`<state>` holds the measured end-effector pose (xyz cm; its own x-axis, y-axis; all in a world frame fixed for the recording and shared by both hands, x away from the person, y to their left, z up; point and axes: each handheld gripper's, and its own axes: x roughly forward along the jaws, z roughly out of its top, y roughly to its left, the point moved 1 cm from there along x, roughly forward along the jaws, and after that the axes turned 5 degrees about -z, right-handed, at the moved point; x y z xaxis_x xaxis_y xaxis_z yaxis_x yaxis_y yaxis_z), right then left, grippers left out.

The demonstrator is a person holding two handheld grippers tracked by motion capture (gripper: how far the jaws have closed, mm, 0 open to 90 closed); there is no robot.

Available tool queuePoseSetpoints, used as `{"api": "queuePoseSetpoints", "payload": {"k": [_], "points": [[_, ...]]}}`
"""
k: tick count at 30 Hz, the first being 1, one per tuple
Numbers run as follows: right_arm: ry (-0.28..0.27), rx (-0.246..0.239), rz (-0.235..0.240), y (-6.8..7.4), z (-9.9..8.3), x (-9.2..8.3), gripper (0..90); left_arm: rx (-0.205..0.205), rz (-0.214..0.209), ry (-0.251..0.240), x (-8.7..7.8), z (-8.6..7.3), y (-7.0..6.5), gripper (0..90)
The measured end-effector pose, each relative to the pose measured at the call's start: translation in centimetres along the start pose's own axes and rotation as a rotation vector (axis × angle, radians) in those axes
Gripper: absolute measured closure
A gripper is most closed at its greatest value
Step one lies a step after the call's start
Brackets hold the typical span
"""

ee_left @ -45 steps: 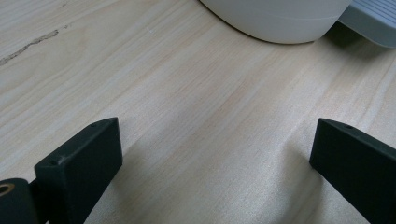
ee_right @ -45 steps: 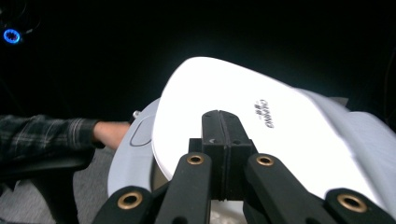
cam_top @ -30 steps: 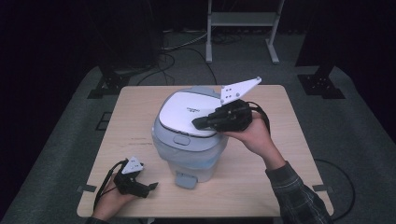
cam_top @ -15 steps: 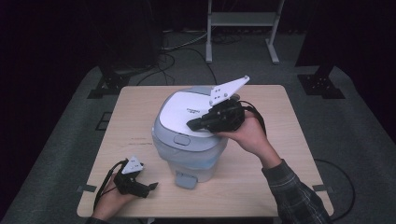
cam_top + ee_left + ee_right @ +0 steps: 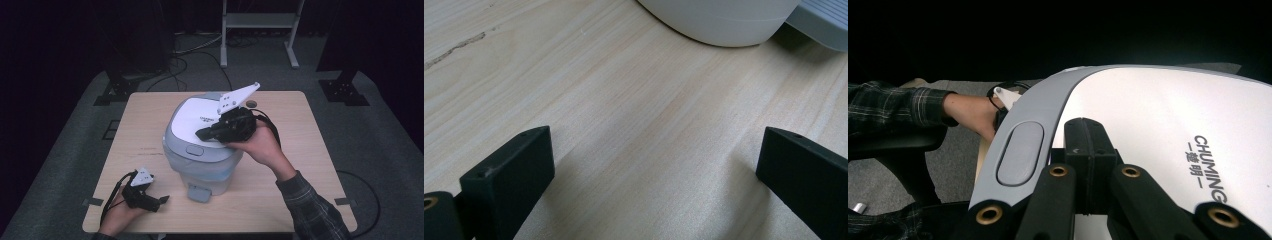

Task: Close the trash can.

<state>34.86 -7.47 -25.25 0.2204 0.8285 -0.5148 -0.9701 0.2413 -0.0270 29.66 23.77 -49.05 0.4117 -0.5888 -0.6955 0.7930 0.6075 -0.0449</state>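
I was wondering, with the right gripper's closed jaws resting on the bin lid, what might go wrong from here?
1. The right gripper presses shut on the smooth white lid beside the oval button; it could slip and miss the button.
2. The trash bin stands unbraced, since the left gripper lies open on the table; a push might tip or slide it.
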Motion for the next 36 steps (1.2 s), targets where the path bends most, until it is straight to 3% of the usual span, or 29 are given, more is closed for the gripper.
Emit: {"api": "queuePoseSetpoints", "payload": {"k": [1, 2, 4, 5, 6, 8, 9, 12, 13, 16, 19, 23, 28, 29, 34, 35, 36], "points": [[-0.003, -0.002, -0.006, 0.0, 0.0, -0.1, 89.8, 0.0, 0.0, 0.0, 0.0, 0.0, 0.0, 1.1], [-0.03, 0.0, 0.004, 0.0, 0.0, -0.2, 78.1, 0.0, 0.0, 0.0, 0.0, 0.0, 0.0, 1.1], [-0.047, 0.014, 0.006, -0.1, 0.1, -0.4, 75.6, -0.001, 0.0, -0.001, 0.0, 0.0, 0.0, 1.1], [-0.064, 0.018, -0.02, 0.0, 0.1, -1.2, 61.2, -0.002, 0.001, 0.0, 0.0, 0.0, 0.0, 1.1], [-0.067, 0.02, -0.036, 0.0, 0.1, -1.5, 56.5, -0.002, 0.001, 0.0, 0.0, 0.0, 0.0, 1.1], [-0.074, 0.026, -0.058, -0.2, -0.1, -2.1, 52.4, -0.001, 0.0, 0.001, 0.0, 0.0, 0.0, 1.1], [-0.09, 0.045, -0.091, -0.5, -0.6, -3.1, 44.3, -0.002, 0.0, 0.002, 0.0, 0.1, 0.0, 1.1], [-0.101, 0.058, -0.119, -0.6, -1.1, -4.0, 39.3, -0.002, 0.0, 0.002, 0.0, 0.1, 0.0, 1.1], [-0.115, 0.078, -0.154, -0.8, -2.0, -5.3, 34.4, -0.002, 0.0, 0.002, 0.0, 0.1, 0.0, 1.1], [-0.117, 0.087, -0.181, -0.9, -2.6, -6.0, 32.0, -0.002, 0.0, 0.002, 0.0, 0.1, 0.0, 1.1], [-0.118, 0.117, -0.235, -1.1, -4.4, -7.8, 24.4, -0.002, 0.0, 0.002, 0.0, 0.1, 0.0, 1.1], [-0.127, 0.144, -0.265, -1.3, -6.4, -9.0, 18.5, -0.002, 0.0, 0.002, 0.0, 0.1, 0.0, 1.1], [-0.12, 0.174, -0.286, -1.4, -8.4, -9.5, 15.5, -0.002, 0.0, 0.002, 0.0, 0.1, 0.0, 1.1], [-0.116, 0.18, -0.3, -1.3, -9.6, -9.7, 14.2, -0.002, 0.0, 0.001, 0.0, 0.1, 0.0, 1.1], [-0.132, 0.208, -0.318, -1.0, -12.0, -10.0, 12.9, -0.002, 0.0, 0.002, 0.0, 0.1, 0.0, 1.1], [-0.131, 0.223, -0.324, -0.8, -13.4, -9.9, 11.2, -0.002, -0.001, 0.004, 0.0, 0.1, 0.0, 1.1], [-0.131, 0.223, -0.324, -0.8, -13.4, -9.9, 11.2, -0.002, -0.001, 0.004, 0.0, 0.1, 0.0, 1.1]]}}
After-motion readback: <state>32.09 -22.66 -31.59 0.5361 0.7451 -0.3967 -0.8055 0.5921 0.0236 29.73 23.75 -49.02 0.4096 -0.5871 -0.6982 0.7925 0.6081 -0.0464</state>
